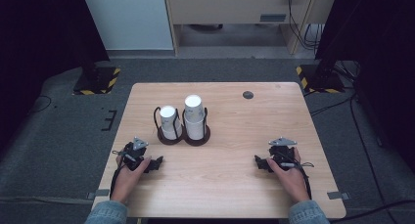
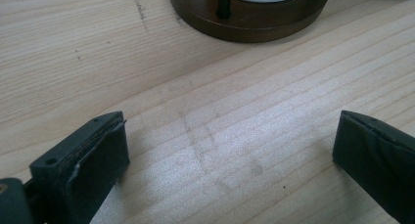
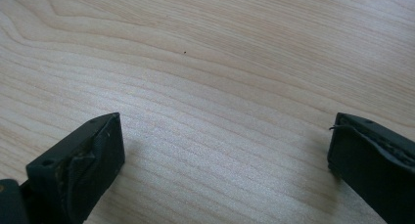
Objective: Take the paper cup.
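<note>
1. Two white paper cups sit upside down in dark round holders near the middle of the wooden table (image 1: 225, 175), a bit left of center. The left cup (image 1: 169, 120) is shorter, the right cup (image 1: 194, 115) taller, looks like a stack.
2. The holders touch side by side; the left holder (image 1: 170, 136) and right holder (image 1: 197, 137) each have thin black wire loops going up around the cup.
3. Left gripper (image 1: 155, 164) rests on the table near the left edge, just on the near side of the left holder, jaws wide apart with nothing between them.
4. In the left gripper view it's bare wood between the jaws, and the holder base (image 2: 249, 18) sits just beyond, nothing blocking the way.
5. Right gripper (image 1: 258, 163) is well off to the right, jaws also spread, only tabletop in front.
6. A small dark round cap (image 1: 248, 94) sits at the far side of the table.
</note>
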`<state>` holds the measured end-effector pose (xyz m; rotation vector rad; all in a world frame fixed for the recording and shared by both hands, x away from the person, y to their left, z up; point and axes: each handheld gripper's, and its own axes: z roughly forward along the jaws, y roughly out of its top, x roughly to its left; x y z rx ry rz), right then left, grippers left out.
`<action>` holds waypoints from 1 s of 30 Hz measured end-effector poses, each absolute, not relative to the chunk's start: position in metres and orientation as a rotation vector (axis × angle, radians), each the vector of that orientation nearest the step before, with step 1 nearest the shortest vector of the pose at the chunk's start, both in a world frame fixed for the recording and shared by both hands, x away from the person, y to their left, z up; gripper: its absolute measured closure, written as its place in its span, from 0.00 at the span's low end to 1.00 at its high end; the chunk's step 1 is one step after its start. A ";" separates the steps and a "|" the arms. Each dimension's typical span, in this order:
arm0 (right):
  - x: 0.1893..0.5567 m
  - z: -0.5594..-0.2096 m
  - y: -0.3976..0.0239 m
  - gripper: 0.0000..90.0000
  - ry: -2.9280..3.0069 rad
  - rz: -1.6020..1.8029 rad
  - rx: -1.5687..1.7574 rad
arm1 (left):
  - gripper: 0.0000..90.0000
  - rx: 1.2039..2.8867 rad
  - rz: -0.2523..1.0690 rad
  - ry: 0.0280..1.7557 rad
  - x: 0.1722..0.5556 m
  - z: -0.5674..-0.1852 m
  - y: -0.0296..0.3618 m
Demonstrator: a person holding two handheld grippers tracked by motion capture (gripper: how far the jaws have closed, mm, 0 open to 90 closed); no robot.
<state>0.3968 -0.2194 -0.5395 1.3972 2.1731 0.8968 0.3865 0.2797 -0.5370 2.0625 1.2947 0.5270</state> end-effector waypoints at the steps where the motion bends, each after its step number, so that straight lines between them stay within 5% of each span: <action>1: 0.397 -0.539 -0.219 0.01 2.173 0.897 1.397 | 0.00 2.062 0.527 1.295 0.386 -0.537 0.280; 15: 0.395 -0.539 -0.219 0.05 2.172 0.898 1.391 | 0.00 2.063 0.527 1.295 0.386 -0.537 0.280; 30: 0.392 -0.496 -0.186 0.13 2.268 0.980 1.319 | 0.00 2.063 0.527 1.295 0.386 -0.537 0.280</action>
